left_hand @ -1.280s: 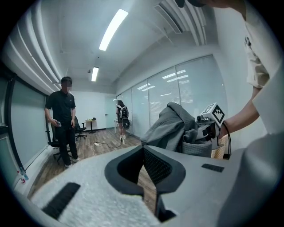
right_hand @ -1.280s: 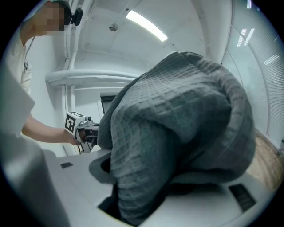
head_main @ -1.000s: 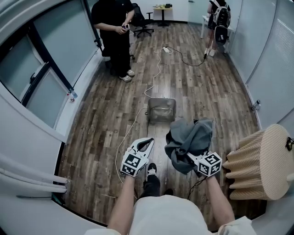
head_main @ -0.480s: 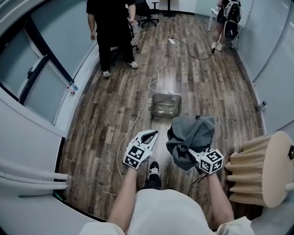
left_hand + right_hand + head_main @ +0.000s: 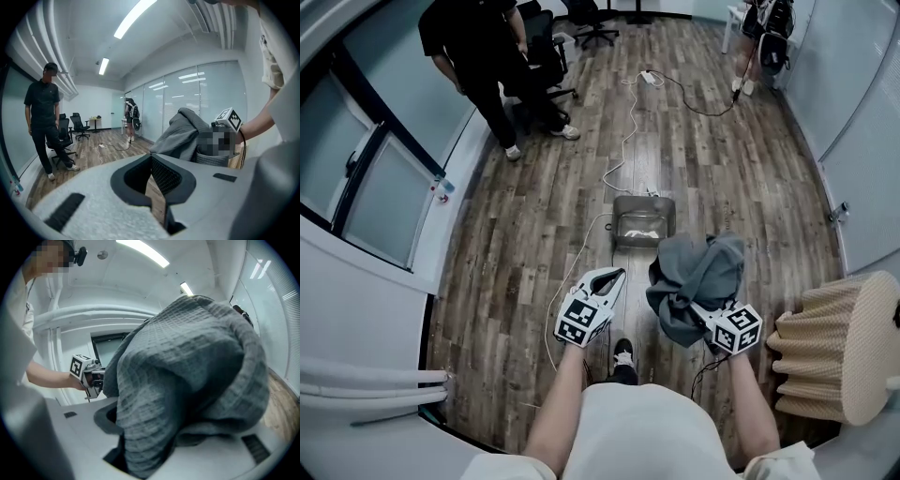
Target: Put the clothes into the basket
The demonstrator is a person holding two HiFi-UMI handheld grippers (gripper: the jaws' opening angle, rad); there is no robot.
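A grey waffle-knit garment (image 5: pixel 694 277) hangs bunched in the air, with my right gripper (image 5: pixel 701 311) shut on it. In the right gripper view the garment (image 5: pixel 187 371) drapes over both jaws and hides their tips. A small grey basket (image 5: pixel 619 220) stands on the wood floor just ahead of the garment, with something white lying inside. My left gripper (image 5: pixel 619 274) is held at the left of the garment, jaws together and nothing between them. The left gripper view shows the garment (image 5: pixel 180 133) off to its right.
A ribbed beige wicker piece (image 5: pixel 839 347) stands close at my right. A white cable (image 5: pixel 623 141) runs along the floor toward the basket. A person in black (image 5: pixel 478 56) stands at the far left by glass walls, another person (image 5: pixel 764 28) at the far right. My shoe (image 5: pixel 623 354) is below.
The basket now lies nearer to both grippers in the head view. The person in black has stepped to the left. Both grippers keep their pose, and the garment is still held.
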